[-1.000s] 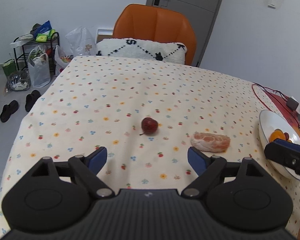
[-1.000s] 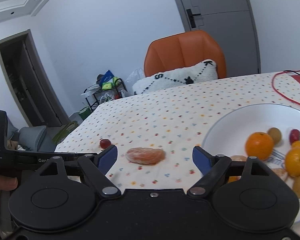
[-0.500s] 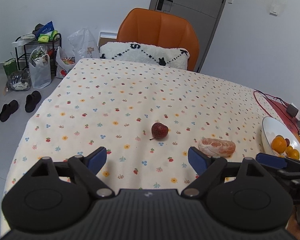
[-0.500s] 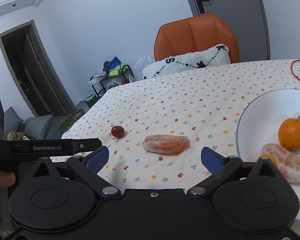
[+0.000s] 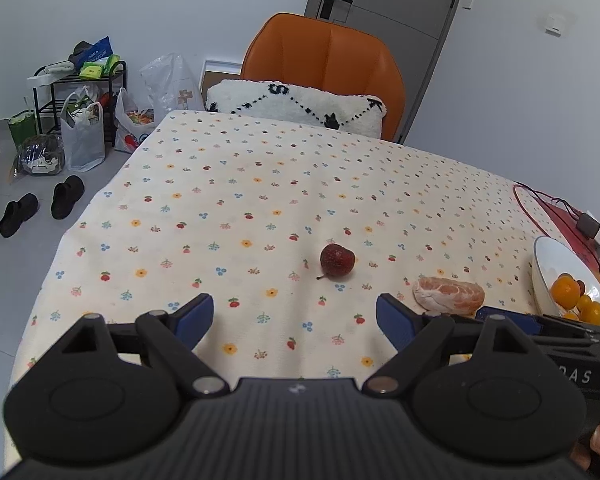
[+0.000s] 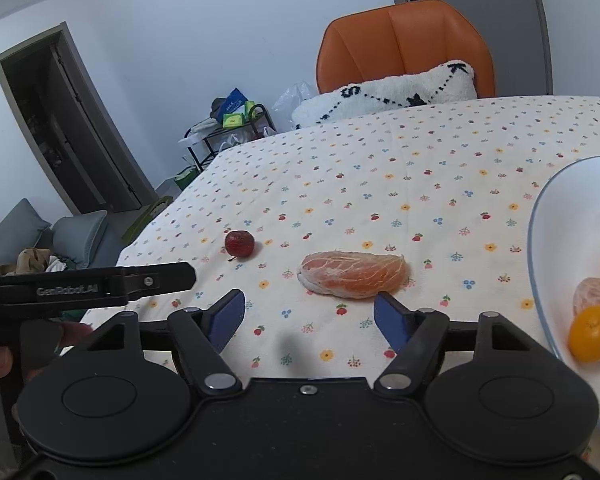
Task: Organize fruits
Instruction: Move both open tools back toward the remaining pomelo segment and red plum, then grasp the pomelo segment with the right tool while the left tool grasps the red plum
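A small dark red fruit (image 5: 337, 261) with a stem lies on the flowered tablecloth (image 5: 260, 200). A peeled orange piece (image 5: 449, 295) lies to its right. A white plate (image 5: 550, 264) at the right edge holds oranges and other fruit. My left gripper (image 5: 295, 318) is open and empty, short of the red fruit. My right gripper (image 6: 309, 314) is open and empty, just short of the peeled orange piece (image 6: 353, 274). The red fruit (image 6: 239, 243) and the plate (image 6: 540, 248) also show in the right wrist view. The left gripper's side (image 6: 100, 286) shows there too.
An orange chair (image 5: 328, 64) with a white cushion (image 5: 296, 106) stands at the table's far edge. A red cable (image 5: 536, 208) and adapters lie at the right. A shelf rack (image 5: 80, 92), bags and shoes (image 5: 40, 204) are on the floor to the left.
Both grippers have moved left and forward: the right one closer to the peeled orange piece, the left one closer to the red fruit. The plate has slid toward the right edge in both views.
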`<state>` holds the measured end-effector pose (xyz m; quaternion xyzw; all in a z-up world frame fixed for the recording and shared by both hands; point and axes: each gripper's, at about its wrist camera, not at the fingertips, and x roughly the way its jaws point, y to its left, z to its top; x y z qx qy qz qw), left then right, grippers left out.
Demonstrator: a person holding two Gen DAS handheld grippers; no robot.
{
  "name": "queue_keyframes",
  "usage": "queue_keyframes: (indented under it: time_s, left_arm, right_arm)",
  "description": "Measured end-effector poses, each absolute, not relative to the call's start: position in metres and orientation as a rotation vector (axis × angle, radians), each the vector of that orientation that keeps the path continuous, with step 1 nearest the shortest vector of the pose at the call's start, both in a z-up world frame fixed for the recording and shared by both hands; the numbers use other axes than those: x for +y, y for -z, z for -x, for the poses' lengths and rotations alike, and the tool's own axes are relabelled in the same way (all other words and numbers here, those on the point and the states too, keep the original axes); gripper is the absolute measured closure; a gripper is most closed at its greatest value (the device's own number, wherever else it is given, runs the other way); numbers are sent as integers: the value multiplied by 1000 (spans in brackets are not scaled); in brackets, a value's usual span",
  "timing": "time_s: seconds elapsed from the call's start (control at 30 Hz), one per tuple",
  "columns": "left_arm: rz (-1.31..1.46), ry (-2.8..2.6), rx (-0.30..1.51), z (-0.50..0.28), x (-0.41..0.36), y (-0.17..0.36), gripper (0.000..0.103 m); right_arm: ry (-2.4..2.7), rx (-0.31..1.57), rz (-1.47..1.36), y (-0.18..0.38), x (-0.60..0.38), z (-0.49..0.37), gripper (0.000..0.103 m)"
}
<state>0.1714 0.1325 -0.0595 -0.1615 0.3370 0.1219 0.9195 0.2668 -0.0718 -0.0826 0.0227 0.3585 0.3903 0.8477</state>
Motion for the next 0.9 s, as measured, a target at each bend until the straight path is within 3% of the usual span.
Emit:
queue_keyframes:
  time_s: [0.43,0.67,0.9]
  left_arm:
    - [343,-251,702,-178,140,66,16]
    - [346,-253,706,-180,142,68,16]
    - [343,-249,706,-183,141,68,16]
  right_arm:
    - [-790,726,6,84,-60,-279,31]
    - [-794,698,92,86,-50,-279,22]
    - [-785,671,153,88,-42,-281,20]
